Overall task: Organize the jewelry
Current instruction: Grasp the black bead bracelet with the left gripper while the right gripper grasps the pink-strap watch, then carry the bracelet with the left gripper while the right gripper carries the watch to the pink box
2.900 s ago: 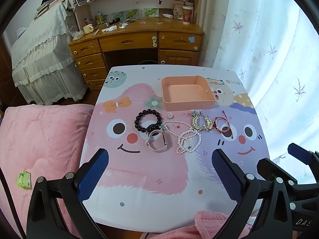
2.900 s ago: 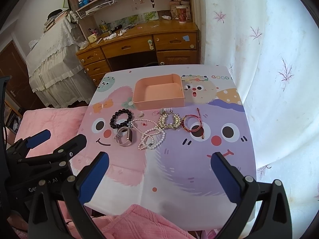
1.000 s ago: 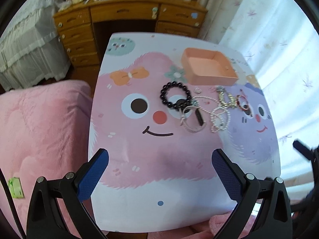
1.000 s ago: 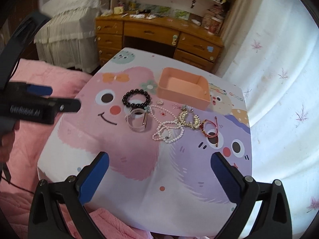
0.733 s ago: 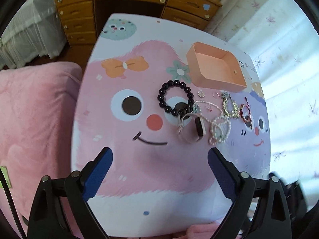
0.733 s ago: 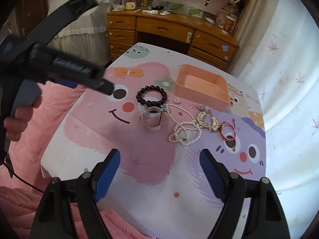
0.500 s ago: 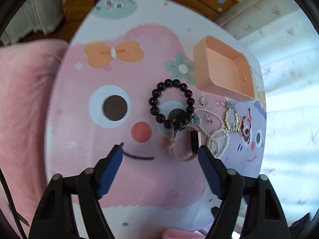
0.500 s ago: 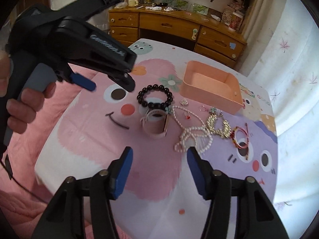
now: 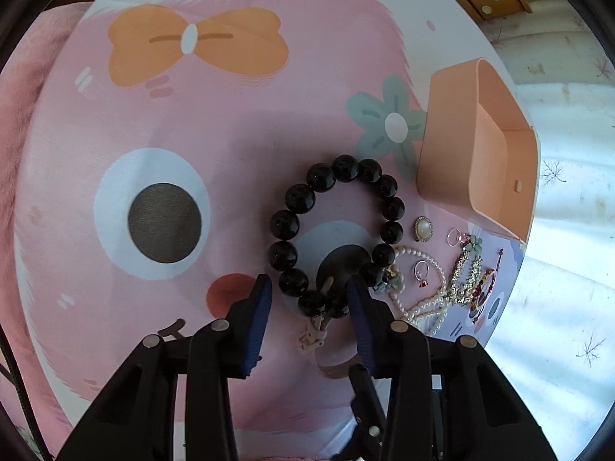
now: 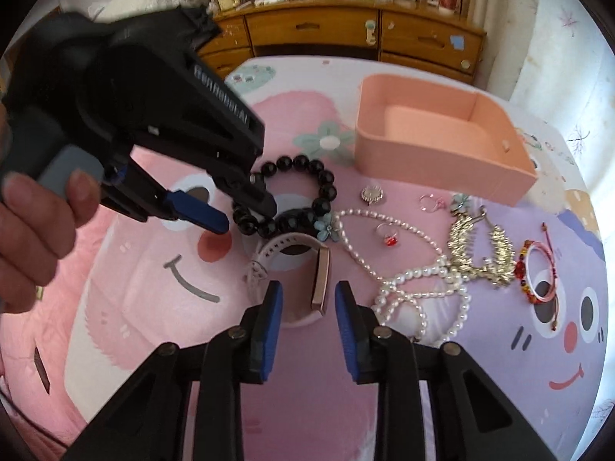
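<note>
A black bead bracelet (image 9: 284, 224) lies on the cartoon tablecloth (image 10: 146, 330). My left gripper (image 9: 309, 296) points down over its near beads, which sit between the closing jaws, and the pads do not press on them. In the right wrist view the left gripper (image 10: 242, 215) straddles the same black bead bracelet (image 10: 303, 163). The pink-strapped watch (image 10: 321, 280) stands on edge just in front of it. My right gripper (image 10: 307, 303) is closing with the watch face between its jaws, without touching it. A peach tray (image 10: 423, 161) stands empty behind the jewelry.
A pearl necklace (image 10: 423, 272), gold earrings (image 10: 480, 253), a red bracelet (image 10: 538, 269) and small rings (image 10: 390, 238) lie right of the watch. A wooden desk (image 10: 346, 27) stands beyond the table and a curtain (image 10: 557, 19) hangs at the right. A hand (image 10: 27, 238) holds the left gripper.
Both grippers have come down close to the table and their jaws have narrowed. The left one now straddles the black bracelet's beads, the right one the watch.
</note>
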The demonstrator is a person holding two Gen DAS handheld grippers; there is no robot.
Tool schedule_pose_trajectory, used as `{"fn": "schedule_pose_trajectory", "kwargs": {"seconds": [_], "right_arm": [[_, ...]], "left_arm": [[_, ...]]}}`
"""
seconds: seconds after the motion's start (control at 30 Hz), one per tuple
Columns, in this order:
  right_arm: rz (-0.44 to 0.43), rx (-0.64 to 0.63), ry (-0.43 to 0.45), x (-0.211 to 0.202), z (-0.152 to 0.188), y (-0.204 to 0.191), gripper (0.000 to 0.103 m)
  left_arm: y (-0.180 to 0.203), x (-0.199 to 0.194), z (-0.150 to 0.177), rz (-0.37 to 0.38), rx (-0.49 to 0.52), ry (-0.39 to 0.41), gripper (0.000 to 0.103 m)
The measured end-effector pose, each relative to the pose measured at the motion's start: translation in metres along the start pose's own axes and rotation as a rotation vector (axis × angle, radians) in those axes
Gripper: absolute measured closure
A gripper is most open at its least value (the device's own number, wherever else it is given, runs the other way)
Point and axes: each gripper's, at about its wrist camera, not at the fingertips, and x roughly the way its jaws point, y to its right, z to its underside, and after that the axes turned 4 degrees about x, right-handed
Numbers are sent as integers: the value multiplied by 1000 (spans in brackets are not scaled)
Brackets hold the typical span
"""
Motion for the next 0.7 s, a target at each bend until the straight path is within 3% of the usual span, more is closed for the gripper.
{"fn": "schedule_pose_trajectory", "kwargs": {"seconds": [0.13,0.2,0.3,0.47,0.7], "right_arm": [[1,20,-40,14,1,4,77],[-7,29,-42,18,1,6,82],[-6,26,-42,22,-1,7,92],[-45,76,-58,21,-3,20,93],[-77,159,-24,-8,-4,33,93]], "left_arm": [[3,1,-1,-20,0,9,65],[4,3,0,-21,-7,11,81],[-1,2,2,-22,-49,30,90],[-6,-1,7,3,-79,55,91],[12,-46,30,-8,39,144,91]]}}
